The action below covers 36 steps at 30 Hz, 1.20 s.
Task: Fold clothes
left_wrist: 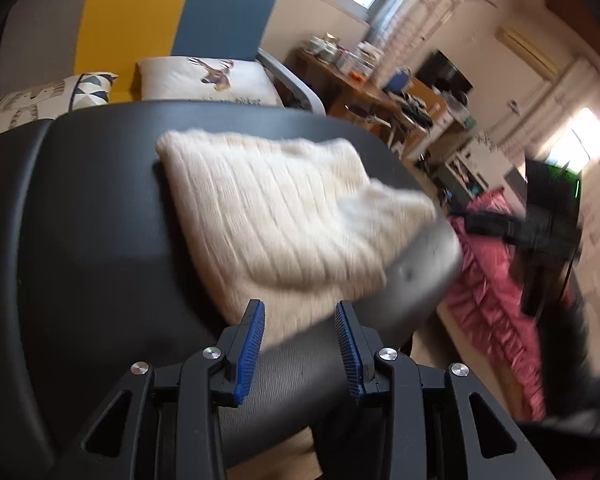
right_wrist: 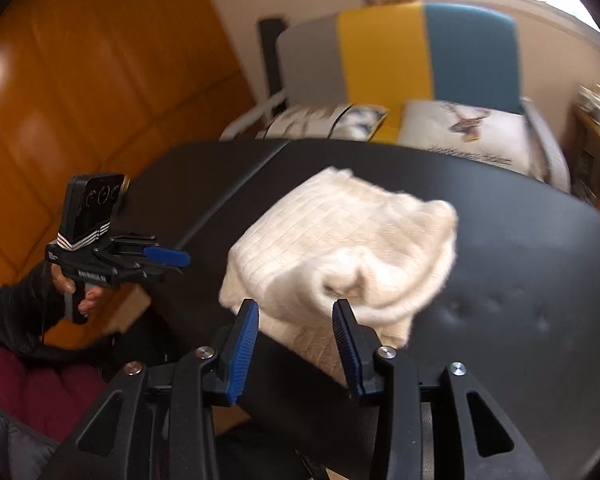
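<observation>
A cream ribbed knit garment (left_wrist: 276,216) lies folded into a thick bundle on the black padded table (left_wrist: 100,208). My left gripper (left_wrist: 300,320) is open just short of the bundle's near edge, nothing between its blue pads. In the right wrist view the same garment (right_wrist: 340,248) shows a rolled fold at its near side, and my right gripper (right_wrist: 296,320) is open right at that near edge without holding it. The left gripper (right_wrist: 168,258) is also seen there, held by a hand off the table's left side, its blue fingers close together from this side angle.
A striped grey, yellow and blue sofa (left_wrist: 172,8) with printed cushions (left_wrist: 216,80) stands beyond the table. A pink quilted item (left_wrist: 488,288) lies on the floor at right, with a cluttered wooden desk (left_wrist: 372,88) behind it. Orange wooden panels (right_wrist: 80,100) fill the left.
</observation>
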Motion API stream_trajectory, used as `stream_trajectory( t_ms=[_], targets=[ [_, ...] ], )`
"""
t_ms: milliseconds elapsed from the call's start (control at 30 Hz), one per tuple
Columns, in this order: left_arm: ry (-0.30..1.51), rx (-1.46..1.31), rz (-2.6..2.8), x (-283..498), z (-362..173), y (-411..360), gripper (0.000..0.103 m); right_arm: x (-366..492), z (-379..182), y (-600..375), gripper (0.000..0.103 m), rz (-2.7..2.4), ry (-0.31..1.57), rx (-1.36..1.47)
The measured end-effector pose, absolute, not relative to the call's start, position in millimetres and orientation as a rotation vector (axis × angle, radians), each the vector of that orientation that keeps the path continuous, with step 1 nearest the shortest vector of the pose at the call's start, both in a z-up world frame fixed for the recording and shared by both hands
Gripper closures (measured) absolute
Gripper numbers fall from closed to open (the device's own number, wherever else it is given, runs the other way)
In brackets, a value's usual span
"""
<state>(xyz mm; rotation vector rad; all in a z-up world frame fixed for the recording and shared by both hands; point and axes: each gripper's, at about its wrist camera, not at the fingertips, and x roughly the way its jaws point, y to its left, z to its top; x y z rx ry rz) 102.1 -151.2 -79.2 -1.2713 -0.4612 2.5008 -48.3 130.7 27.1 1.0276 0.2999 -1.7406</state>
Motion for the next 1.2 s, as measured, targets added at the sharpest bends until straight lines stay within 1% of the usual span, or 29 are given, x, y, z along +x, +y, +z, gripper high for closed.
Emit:
stream_trajectory(
  t_ms=[67, 133, 200, 267, 533, 567, 600, 633, 667, 733, 833, 933, 967, 1133, 1167, 1200],
  targets=[
    [-0.349, -1.25, 2.514, 106.7, -84.5, -136.5, 0.066, -52.1, 24.8, 121.9, 0.063, -1.72, 0.366, 1.075],
    [-0.188, -1.223, 2.547, 106.6, -87.0, -120.2, 0.066, -58.0, 15.0, 108.1, 0.063, -1.673, 0.391, 1.135],
    [-0.034, -1.199, 2.579, 103.0, -90.2, -104.4, 0.066, -57.6, 9.1, 104.2, 0.063, -1.623, 0.398, 1.175],
    [0.078, -1.198, 2.579, 94.8, -96.9, -93.8, 0.064, -59.3, 3.0, 104.0, 0.063, -1.614, 0.382, 1.192],
    [0.326, -1.294, 2.557, 67.3, -140.5, -86.5, 0.064, -66.1, -21.5, 103.1, 0.063, -1.576, 0.316, 1.259],
    [0.337, -1.297, 2.554, 65.8, -144.3, -87.2, 0.064, -66.9, -24.6, 103.0, 0.066, -1.571, 0.308, 1.267],
    [0.348, -1.299, 2.552, 64.2, -147.9, -87.8, 0.065, -67.8, -27.6, 102.9, 0.079, -1.566, 0.3, 1.275],
    [0.37, -1.301, 2.549, 62.9, -150.9, -87.8, 0.072, -68.6, -30.7, 102.7, 0.084, -1.561, 0.292, 1.283],
    [0.399, -1.296, 2.545, 62.2, -152.4, -87.7, 0.078, -69.4, -33.7, 102.6, 0.097, -1.556, 0.283, 1.291],
    [0.433, -1.283, 2.534, 61.2, -153.2, -89.1, 0.091, -63.6, -31.8, 103.0, 0.098, -1.543, 0.303, 1.288],
    [0.467, -1.266, 2.501, 63.6, -150.8, -95.5, 0.093, -61.2, -21.1, 118.8, 0.098, -1.563, 0.298, 1.259],
    [0.59, -1.218, 2.465, 74.7, -149.5, -97.0, 0.094, -61.3, -9.7, 137.9, 0.098, -1.591, 0.279, 1.228],
    [0.623, -1.211, 2.446, 78.1, -150.1, -96.6, 0.094, -61.0, -14.7, 141.6, 0.098, -1.594, 0.288, 1.242],
    [0.722, -1.212, 2.367, 84.8, -153.8, -97.1, 0.094, -50.7, -84.5, 146.3, 0.098, -1.571, 0.282, 1.413],
    [0.738, -1.211, 2.353, 86.0, -153.7, -98.4, 0.094, -49.5, -90.1, 148.3, 0.098, -1.58, 0.268, 1.427],
    [0.761, -1.218, 2.341, 86.6, -154.1, -100.2, 0.095, -49.0, -83.2, 151.6, 0.098, -1.593, 0.235, 1.407]
  ],
)
